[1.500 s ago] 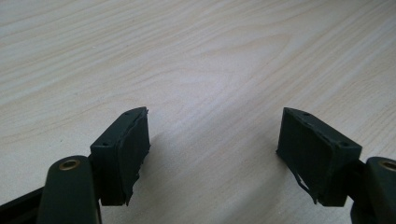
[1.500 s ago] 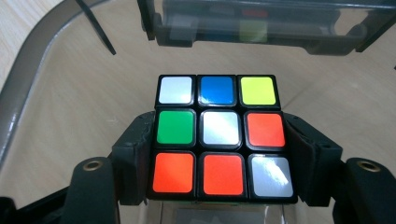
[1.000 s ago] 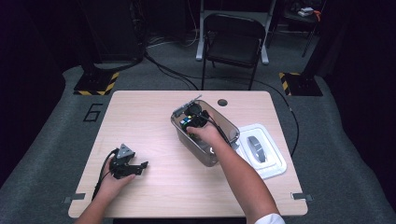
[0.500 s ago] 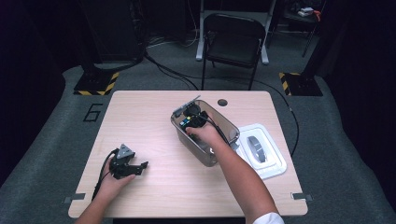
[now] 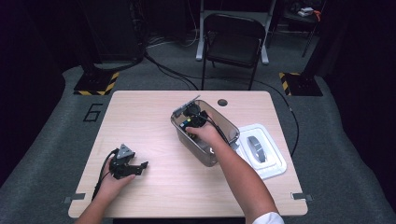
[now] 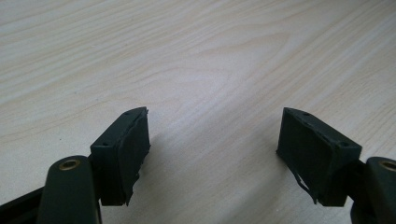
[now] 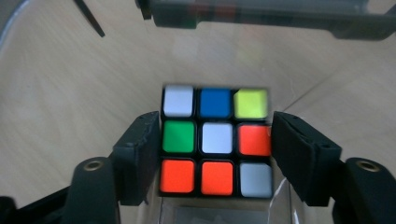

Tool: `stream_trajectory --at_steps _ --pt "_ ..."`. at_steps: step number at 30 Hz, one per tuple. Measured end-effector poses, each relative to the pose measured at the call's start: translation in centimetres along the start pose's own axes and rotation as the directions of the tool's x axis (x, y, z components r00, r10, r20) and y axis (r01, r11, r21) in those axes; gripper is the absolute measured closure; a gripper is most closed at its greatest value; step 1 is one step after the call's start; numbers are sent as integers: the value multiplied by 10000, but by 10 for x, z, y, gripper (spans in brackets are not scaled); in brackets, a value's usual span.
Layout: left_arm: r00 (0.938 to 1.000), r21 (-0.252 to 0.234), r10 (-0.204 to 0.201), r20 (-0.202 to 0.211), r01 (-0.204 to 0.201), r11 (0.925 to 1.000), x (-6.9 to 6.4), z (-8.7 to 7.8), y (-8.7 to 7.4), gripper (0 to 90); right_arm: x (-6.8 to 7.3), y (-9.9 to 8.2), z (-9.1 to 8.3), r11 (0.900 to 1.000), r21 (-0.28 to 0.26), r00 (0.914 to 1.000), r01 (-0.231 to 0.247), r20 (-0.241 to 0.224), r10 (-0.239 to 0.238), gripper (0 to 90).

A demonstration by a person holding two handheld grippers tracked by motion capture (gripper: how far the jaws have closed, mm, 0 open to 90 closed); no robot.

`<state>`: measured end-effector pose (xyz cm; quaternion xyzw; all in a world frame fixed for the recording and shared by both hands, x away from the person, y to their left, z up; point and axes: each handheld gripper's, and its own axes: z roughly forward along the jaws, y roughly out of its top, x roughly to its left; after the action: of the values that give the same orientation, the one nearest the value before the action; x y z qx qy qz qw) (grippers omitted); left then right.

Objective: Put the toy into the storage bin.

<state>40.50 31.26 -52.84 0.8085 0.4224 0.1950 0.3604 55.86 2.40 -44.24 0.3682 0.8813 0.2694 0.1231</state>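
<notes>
A: Right gripper view first. What's btwn your jaws?

B: Your right gripper [image 7: 215, 140] has a multicoloured 3x3 puzzle cube [image 7: 215, 140] btwn its two black pads. Cube face reads white, blue, yellow up top; green, white, red-orange in the middle; red-orange, red-orange, grey-white at the bottom. Jaws have just been closing; both pads sit tight on the cube's sides, so you're gripping it. Pic is a bit blurred.

A: Where's the cube vs. the table?

B: Inside the clear smoky-grey plastic bin [image 5: 228, 127], w/ your right gripper [image 5: 190, 116] dipped into its far-left end in the high view. Bin stands right of centre on the light wooden table [image 5: 154, 112]. Just right of the bin lies a white rectangular lid [image 5: 273, 161], flat, w/ a grey handle in its middle.

A: And your left gripper?

B: Left gripper [image 5: 140, 165] rests on the table near the front-left, well apart from the bin. Left gripper view: jaws wide, nothing btwn them, bare wood under them.
</notes>
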Motion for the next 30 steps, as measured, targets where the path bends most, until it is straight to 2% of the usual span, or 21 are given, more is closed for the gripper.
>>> stream_trajectory --at_steps 1,3,11,16,17,18,20,23,24,30 --pt "10000 1 -2 1 2 10000 0 0 0 250 1 0 -2 9999 -152 9999 -39 -136 37 429" --pt "10000 3 1 2 -1 10000 0 0 0 250 3 3 -3 9996 -180 9997 232 -56 -233 436" --pt "10000 -1 -7 1 7 10000 0 0 0 250 5 4 -4 9996 -213 9999 167 -36 -168 436" --pt "10000 -1 -27 -2 27 10000 0 0 0 250 2 4 -10 9994 -325 9998 142 132 -138 438" --pt "10000 2 -42 12 42 10000 0 0 0 250 0 4 -11 9988 -400 9995 284 115 -280 438" --pt "10000 -3 -40 2 40 10000 0 0 0 250 1 4 -13 9991 -417 10000 35 77 -32 439" --pt "10000 -3 -36 4 36 10000 0 0 0 250 -1 3 -18 9994 -359 9999 -24 127 29 442" --pt "10000 -28 -40 -12 40 10000 0 0 0 250 -3 3 -22 9987 -495 9996 154 225 -143 441" --pt "10000 -25 -41 -12 41 10000 0 0 0 250 -3 3 -25 9984 -564 9997 14 247 0 441" --pt "10000 -32 -44 -11 44 10000 0 0 0 250 -4 1 -39 9977 -677 9996 -49 259 66 434"
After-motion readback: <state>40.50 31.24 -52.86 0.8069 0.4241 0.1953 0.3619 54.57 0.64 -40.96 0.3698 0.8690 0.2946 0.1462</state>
